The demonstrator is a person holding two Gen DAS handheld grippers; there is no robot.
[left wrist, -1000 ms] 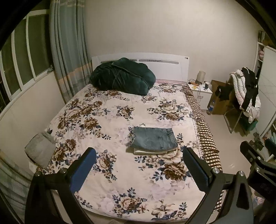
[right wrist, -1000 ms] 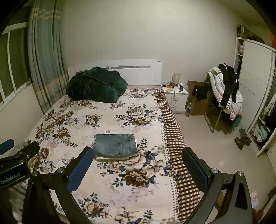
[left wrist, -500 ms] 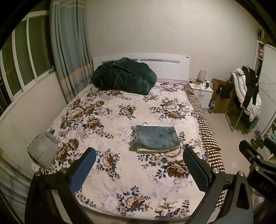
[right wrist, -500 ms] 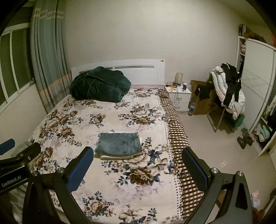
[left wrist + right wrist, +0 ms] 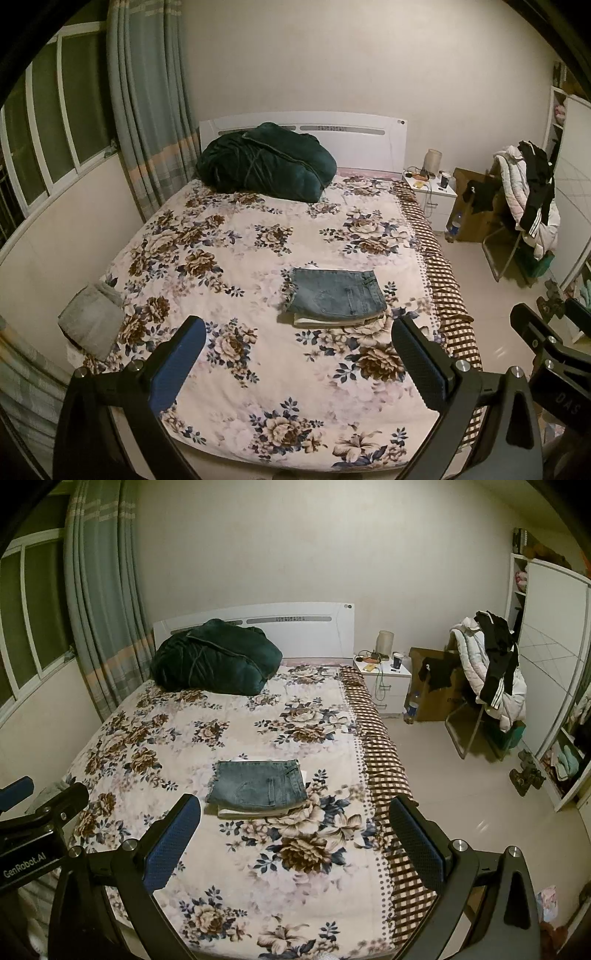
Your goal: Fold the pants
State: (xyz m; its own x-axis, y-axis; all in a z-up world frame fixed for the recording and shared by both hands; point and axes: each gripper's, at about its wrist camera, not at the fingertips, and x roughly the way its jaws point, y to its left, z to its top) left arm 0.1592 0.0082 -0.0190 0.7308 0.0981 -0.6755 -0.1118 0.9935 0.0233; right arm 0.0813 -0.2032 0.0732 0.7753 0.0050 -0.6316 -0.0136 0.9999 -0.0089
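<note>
Folded blue denim pants (image 5: 336,295) lie on top of a folded white garment (image 5: 321,320) on the floral bedspread (image 5: 229,266), right of the bed's middle. The pile also shows in the right wrist view (image 5: 258,784). My left gripper (image 5: 295,354) is open and empty, held well back from the bed's foot. My right gripper (image 5: 295,830) is open and empty, also back from the bed and right of the left one. Neither touches the pants.
A dark green duvet bundle (image 5: 266,162) sits at the headboard. A grey folded cloth (image 5: 92,317) lies at the bed's left edge. A white nightstand (image 5: 384,675), a cardboard box (image 5: 436,686) and a chair with clothes (image 5: 487,672) stand right of the bed.
Both grippers have drawn back and away from the bed, so the bed and the folded pants look smaller and farther. Both stay open and empty.
</note>
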